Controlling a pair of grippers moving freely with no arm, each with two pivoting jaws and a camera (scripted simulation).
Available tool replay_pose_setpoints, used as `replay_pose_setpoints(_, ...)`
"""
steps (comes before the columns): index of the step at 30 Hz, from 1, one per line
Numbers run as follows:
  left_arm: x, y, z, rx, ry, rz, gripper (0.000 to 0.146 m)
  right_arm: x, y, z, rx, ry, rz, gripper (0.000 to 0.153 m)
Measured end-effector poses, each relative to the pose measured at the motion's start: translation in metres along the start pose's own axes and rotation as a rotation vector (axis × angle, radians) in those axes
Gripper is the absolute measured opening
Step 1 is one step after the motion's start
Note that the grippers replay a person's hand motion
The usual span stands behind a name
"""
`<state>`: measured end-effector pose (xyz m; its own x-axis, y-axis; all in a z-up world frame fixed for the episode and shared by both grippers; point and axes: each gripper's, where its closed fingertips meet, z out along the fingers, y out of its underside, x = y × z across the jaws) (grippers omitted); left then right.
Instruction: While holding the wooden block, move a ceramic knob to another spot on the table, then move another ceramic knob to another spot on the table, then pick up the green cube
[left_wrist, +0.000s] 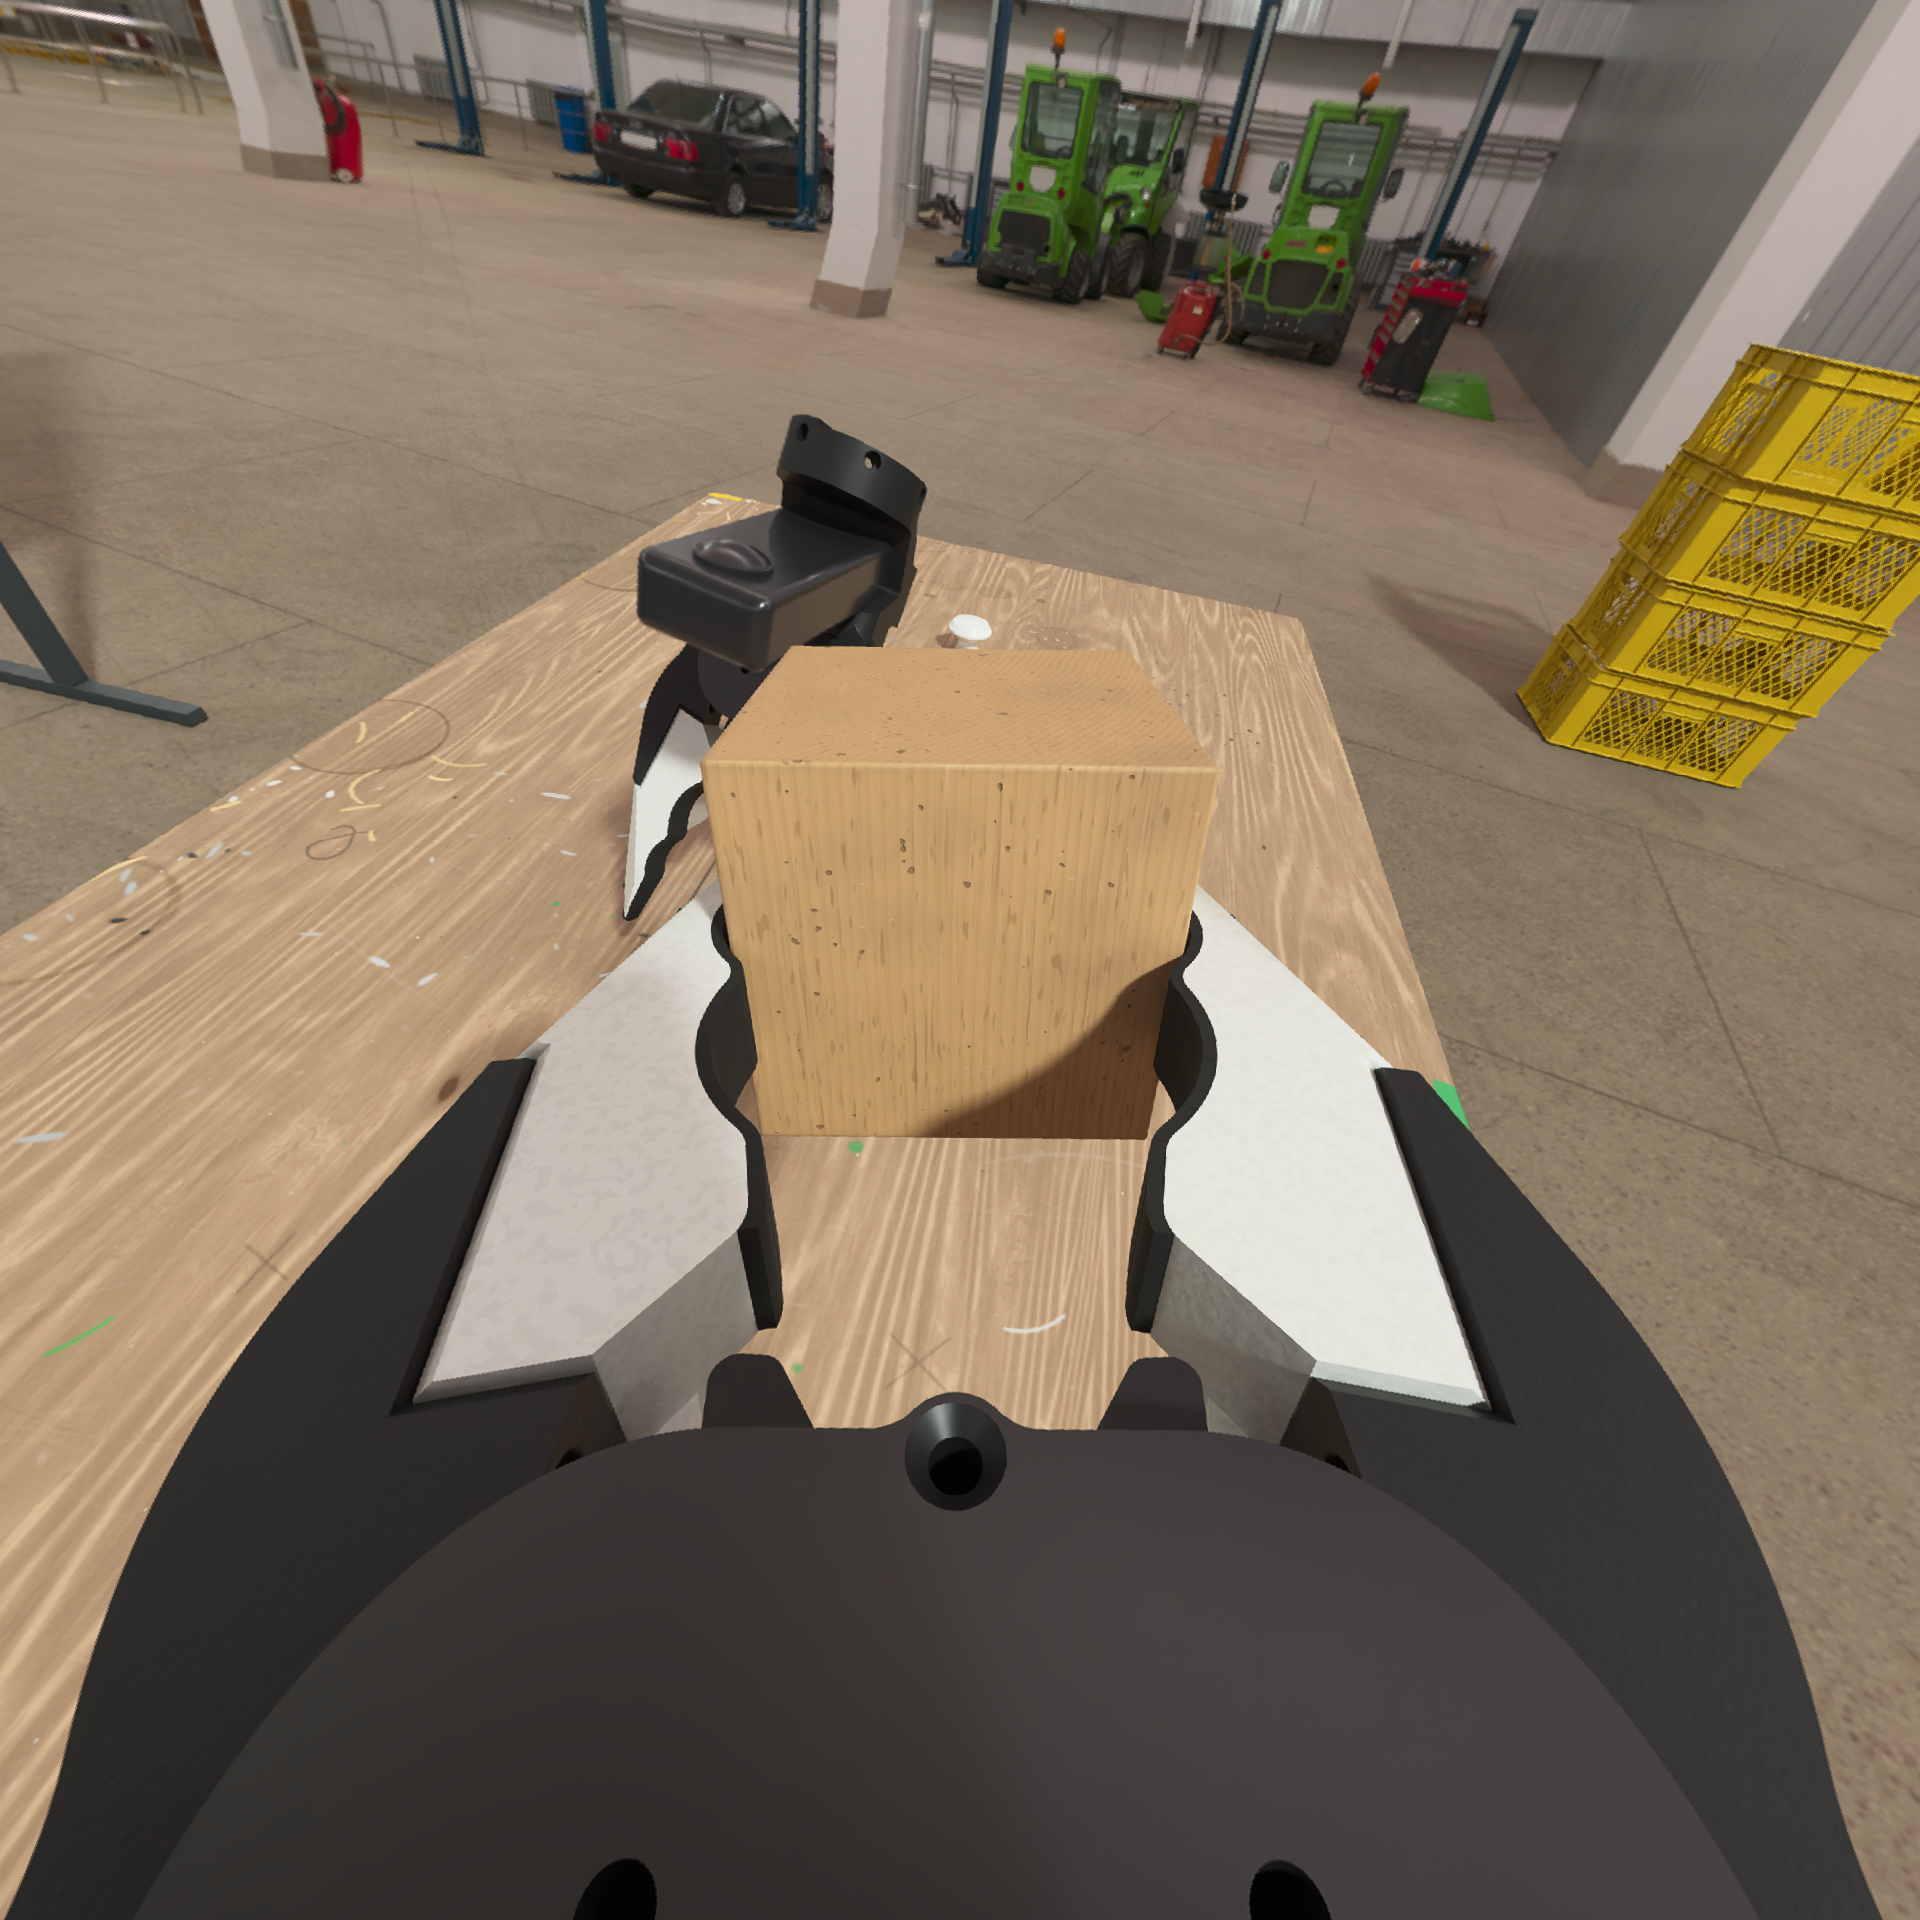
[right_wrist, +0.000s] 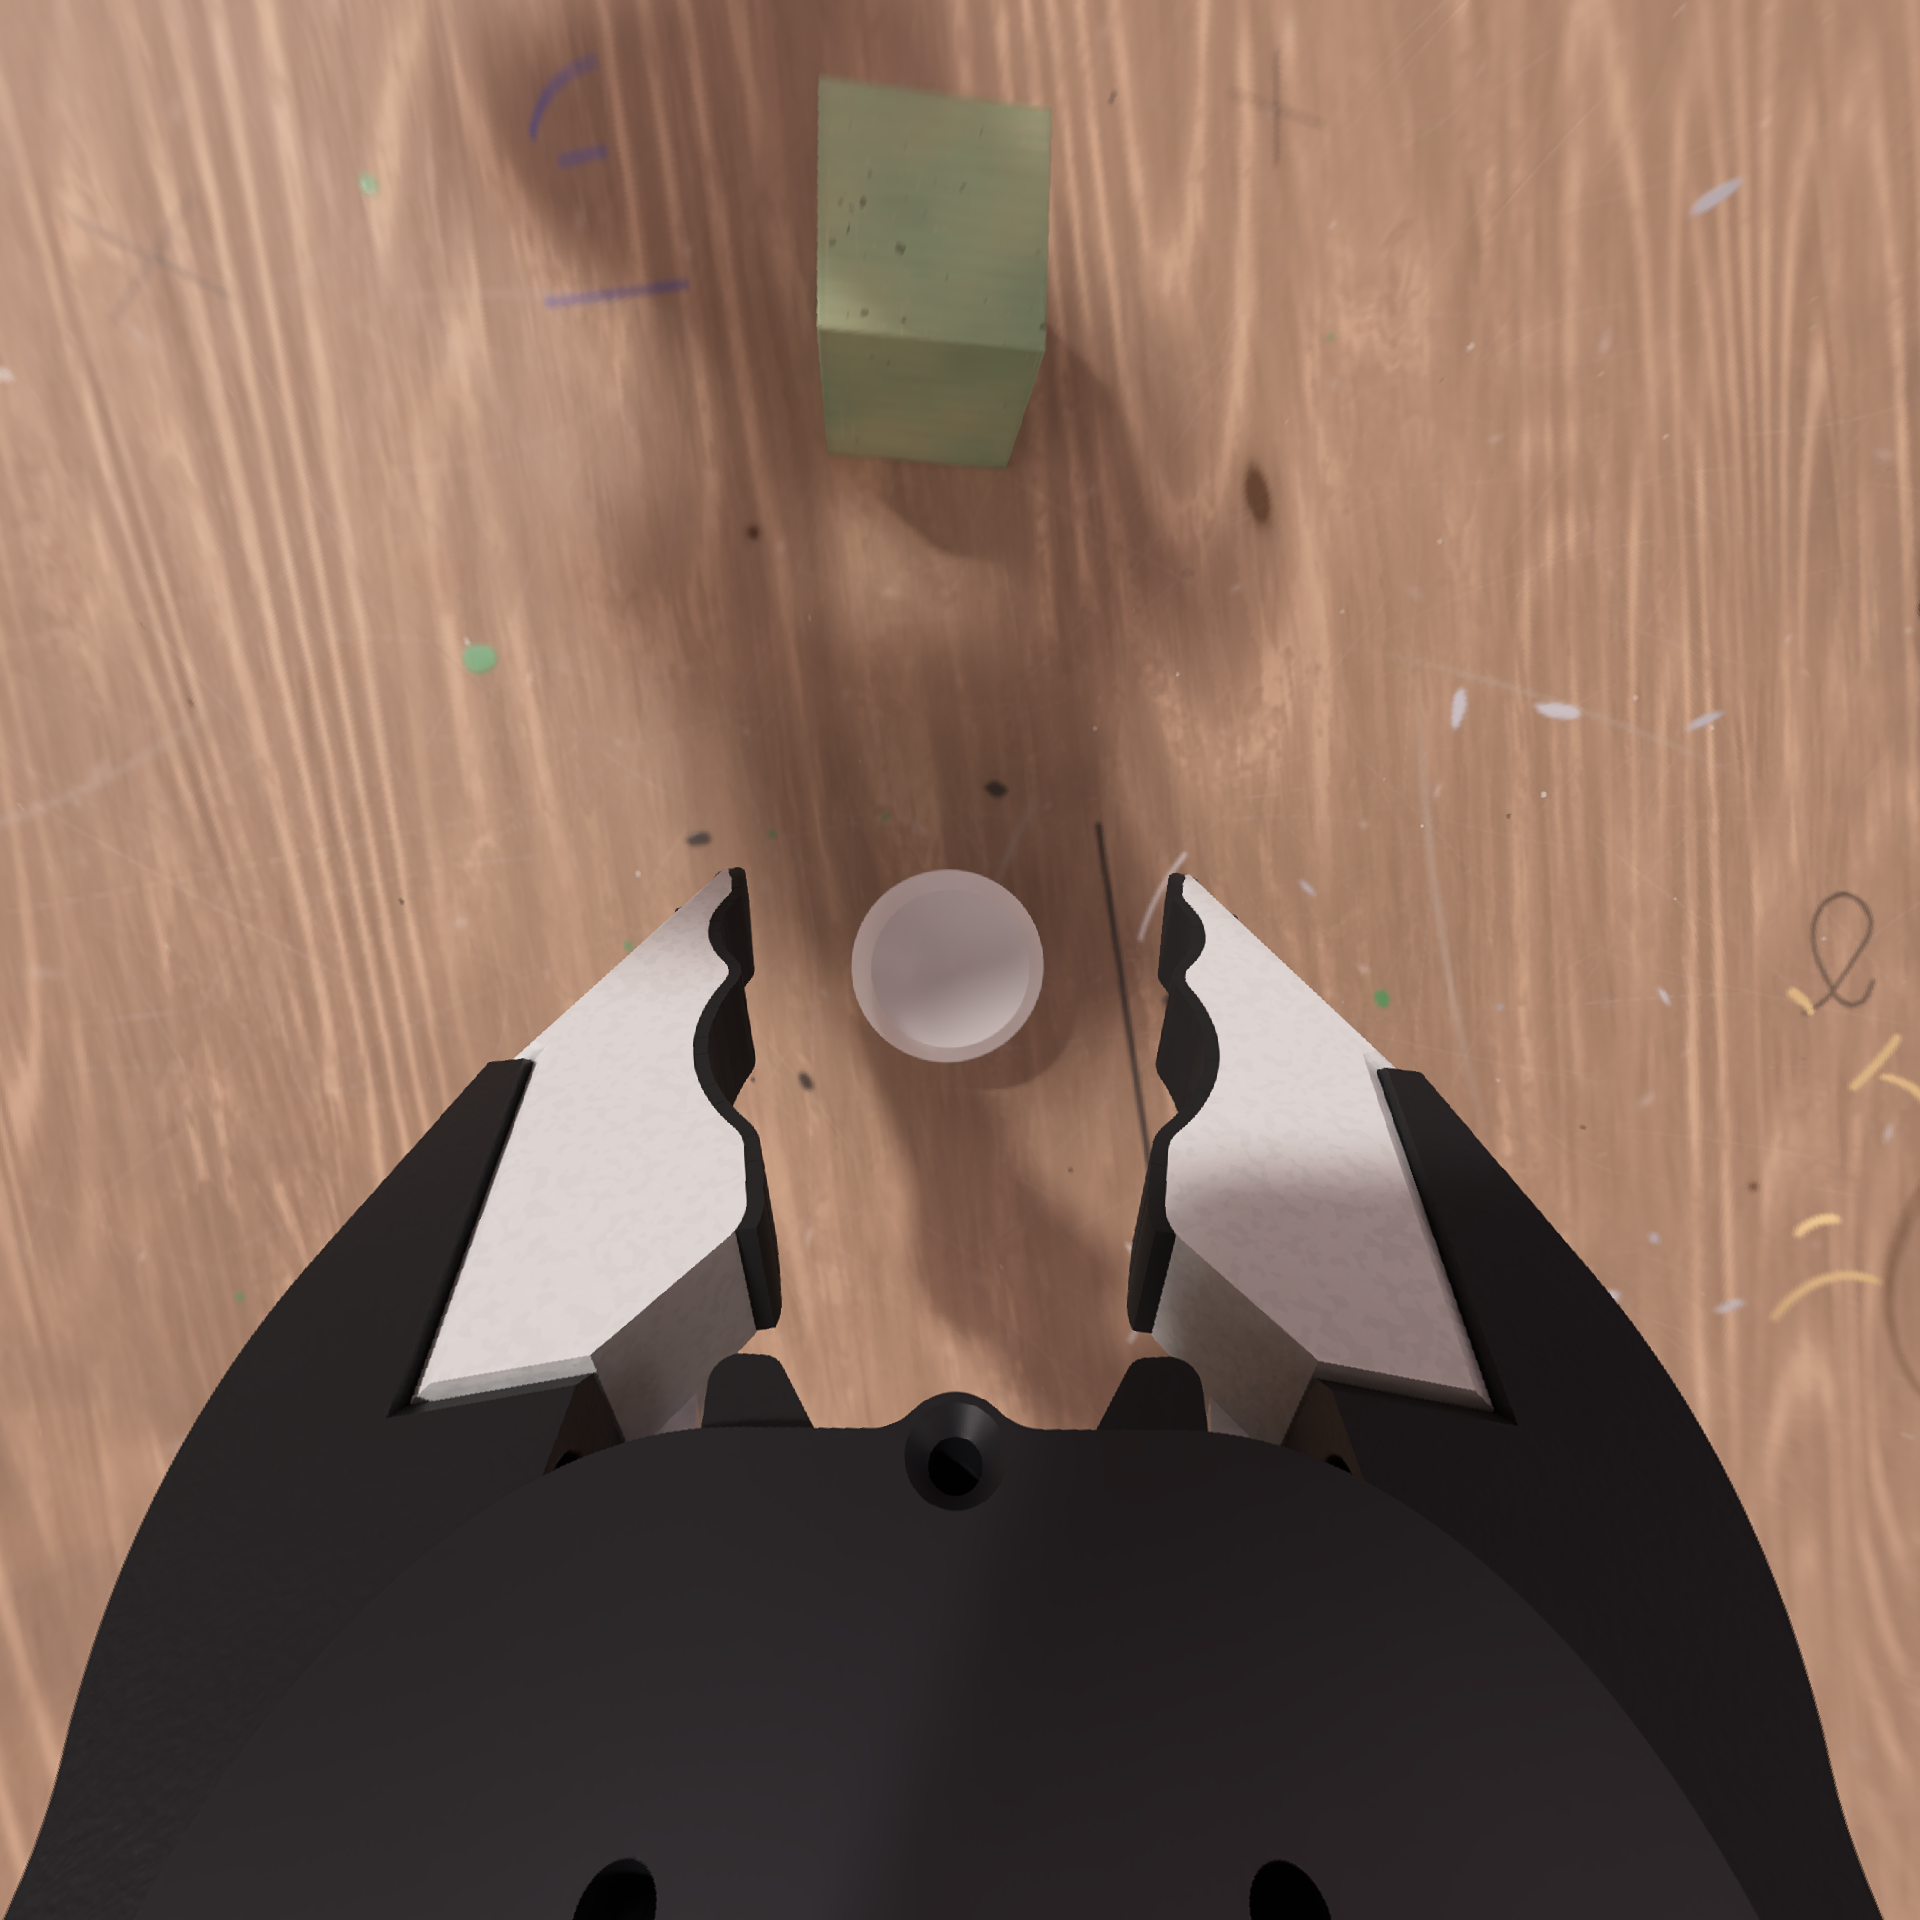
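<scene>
My left gripper (left_wrist: 956, 920) is shut on the wooden block (left_wrist: 956, 883) and holds it upright over the table (left_wrist: 312, 1039). My right gripper (right_wrist: 956, 876) is open and points straight down at the table. A white ceramic knob (right_wrist: 948, 966) stands between its fingers, touching neither. The green cube (right_wrist: 930, 270) stands on the table a little beyond the knob. In the left wrist view the right gripper (left_wrist: 655, 873) hangs just left of and behind the block, and a second white knob (left_wrist: 968, 629) stands farther back on the table.
The wooden table (right_wrist: 312, 727) is marked with paint specks and scribbles. Its right edge (left_wrist: 1382, 935) runs close beside the block. Stacked yellow crates (left_wrist: 1745, 582) stand on the floor to the right. Green vehicles and a dark car stand far behind.
</scene>
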<state>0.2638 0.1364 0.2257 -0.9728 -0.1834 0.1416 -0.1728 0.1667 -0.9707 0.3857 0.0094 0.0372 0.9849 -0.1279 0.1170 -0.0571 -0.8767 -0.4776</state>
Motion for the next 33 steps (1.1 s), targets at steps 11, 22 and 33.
replay_pose_setpoints(11,0.003,0.002,0.005,-0.01,0.007,0.002,0.078,-0.001,0.014,0.003,0.34,0.071,0.154,0.076)
replay_pose_setpoints(22,0.004,0.005,0.01,-0.03,0.011,0.006,0.078,-0.003,0.024,0.016,0.316,-0.029,0.127,0.059)
replay_pose_setpoints(33,0.003,0.004,0.008,-0.022,0.012,0.003,0.078,-0.007,0.016,-0.003,0.299,0.05,0.131,0.044)
